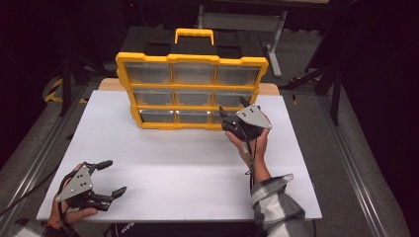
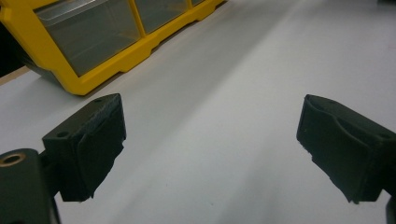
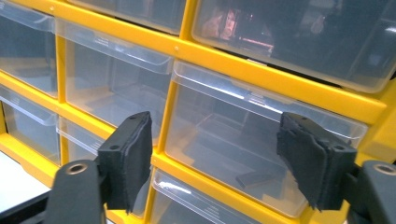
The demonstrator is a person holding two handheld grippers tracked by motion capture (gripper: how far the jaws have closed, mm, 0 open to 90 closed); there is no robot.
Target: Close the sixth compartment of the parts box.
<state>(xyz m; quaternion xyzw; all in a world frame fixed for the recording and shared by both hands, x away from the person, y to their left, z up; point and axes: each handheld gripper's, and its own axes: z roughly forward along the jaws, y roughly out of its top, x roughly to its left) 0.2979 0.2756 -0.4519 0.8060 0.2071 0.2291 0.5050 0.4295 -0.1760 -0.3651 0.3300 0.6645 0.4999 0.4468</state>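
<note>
Right tool [image 1: 232,109] sits open and empty at the yellow organizer [image 1: 190,89], jaws straddling a clear middle-row drawer [image 3: 243,154]. Risk: pads slip off the slick drawer front, or a pull tips the organizer. Left tool [image 1: 114,177] is open, empty, well clear of it.

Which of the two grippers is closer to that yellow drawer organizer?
The right. The right gripper is up against the yellow drawer organizer, at its lower right drawers, fingers open. The left gripper rests far off, near the white table's front left corner.
</note>
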